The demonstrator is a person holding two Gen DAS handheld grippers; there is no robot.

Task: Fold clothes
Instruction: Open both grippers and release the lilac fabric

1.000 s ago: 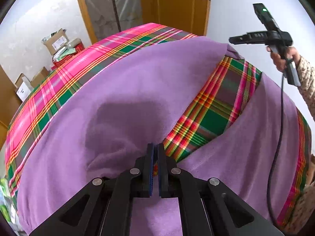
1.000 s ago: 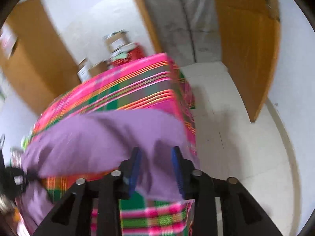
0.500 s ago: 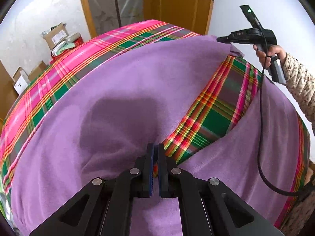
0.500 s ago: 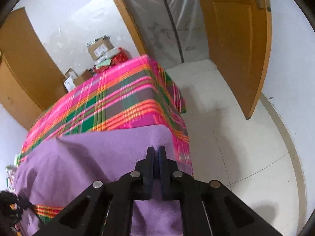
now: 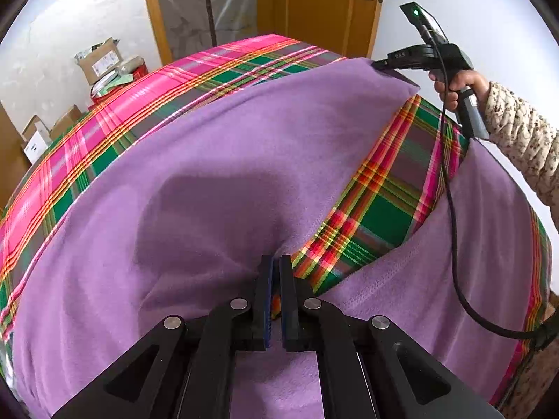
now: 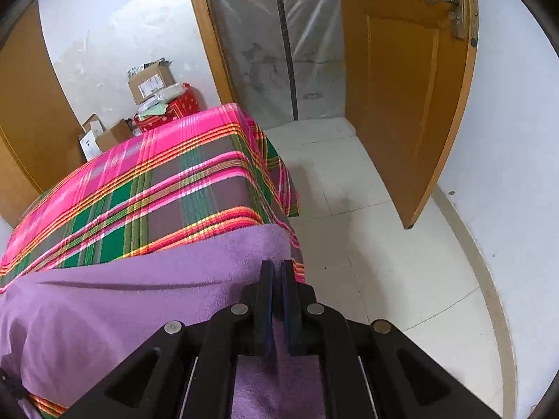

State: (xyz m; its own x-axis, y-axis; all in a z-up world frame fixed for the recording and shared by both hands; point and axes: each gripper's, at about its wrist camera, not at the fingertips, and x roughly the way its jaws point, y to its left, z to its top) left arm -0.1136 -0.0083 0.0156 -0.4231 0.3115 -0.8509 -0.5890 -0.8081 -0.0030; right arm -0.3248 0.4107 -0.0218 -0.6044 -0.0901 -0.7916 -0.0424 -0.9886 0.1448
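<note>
in the left wrist view, the left claw [image 5: 276,272] sits at the bottom centre of the frame, its two fingers [image 5: 267,279] pressed together on a fold of the purple garment [image 5: 216,160]. the garment fills most of the frame, spread over the table [image 5: 115,115], which is covered in a pink, green and grey plaid cloth. a wedge of that plaid shows through right of centre, between the main body of the garment and another purple part lying along the right side, whose stitched hem runs just right of the claw. a dark shadow lies on the fabric above the claw. at the upper right, the right claw [image 5: 379,64] meets the far corner of the garment, held by a hand [image 5: 457,85] in a floral sleeve, with a black cable [image 5: 450,192] trailing down the right side. cardboard boxes [image 5: 99,59] stand at the upper left, and a wooden door [image 5: 325,3] is at the top.

in the right wrist view, the right claw [image 6: 278,274] is at lower centre, clenched on the garment's edge [image 6: 146,296] near the table's corner. the purple fabric fills the lower left, and the plaid table top [image 6: 167,188] stretches toward the upper left beyond it. pale floor tiles [image 6: 353,188] take the right centre, the open door [image 6: 405,80] the upper right, and the boxes [image 6: 150,82] sit against the wall at the upper left.
</note>
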